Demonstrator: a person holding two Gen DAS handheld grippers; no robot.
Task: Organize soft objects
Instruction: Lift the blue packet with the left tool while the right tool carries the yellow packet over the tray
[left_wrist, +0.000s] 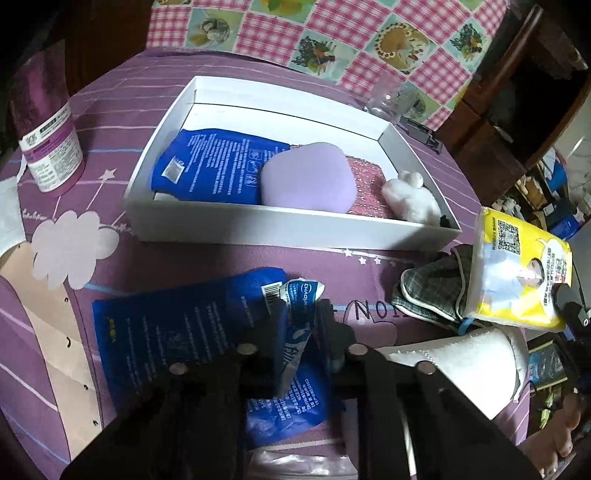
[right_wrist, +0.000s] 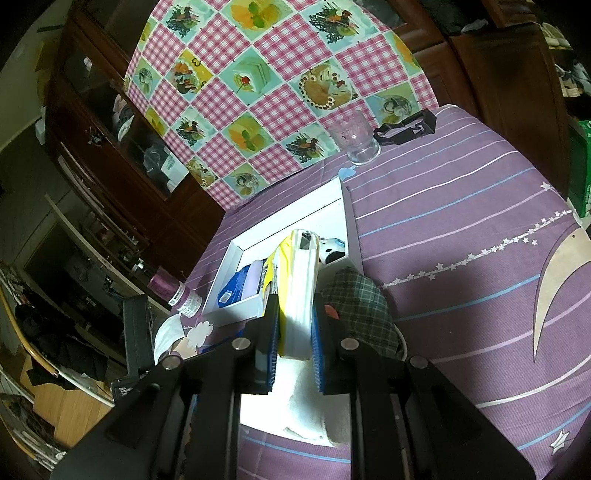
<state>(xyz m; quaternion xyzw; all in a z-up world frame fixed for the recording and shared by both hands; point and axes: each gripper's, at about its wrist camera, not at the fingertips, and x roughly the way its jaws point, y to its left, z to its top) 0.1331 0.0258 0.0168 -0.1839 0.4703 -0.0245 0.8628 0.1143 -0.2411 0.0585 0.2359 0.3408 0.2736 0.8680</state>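
Left wrist view showed the blue packet (left_wrist: 177, 332) lying on the purple surface (left_wrist: 369, 273) just in front of the white box (left_wrist: 280, 221), with its crumpled corner standing up between the fingers of the left tool (left_wrist: 301, 317). Those fingers were pressed nearly together and pinched that corner. Inside the box already lay another blue packet (left_wrist: 214, 162), a lilac cushion (left_wrist: 310, 177) on a red patterned cloth (left_wrist: 365, 188), and a white plush toy (left_wrist: 410, 197) at the right-hand end. To the right of the box, a checked pouch (left_wrist: 428, 295) sat on the surface, and beside it a yellow tissue pack (left_wrist: 517, 269) was raised above the surface.

Right wrist view showed the right tool (right_wrist: 295, 328) clamped on that tissue pack (right_wrist: 295, 280), its blue pads pressed against both sides, the pack pointing toward the box (right_wrist: 240, 273). The checked pouch (right_wrist: 362, 302) lay just beside it.

By my reading, the step in hand was gathering the loose soft things into the box, with both tools loaded. The next move would call for lifting the packet clear by its thin corner, which might slip or tear, carrying it over the near wall, and laying it flat where room remained. The tissue pack would need a free spot too, and the box looked fairly full.
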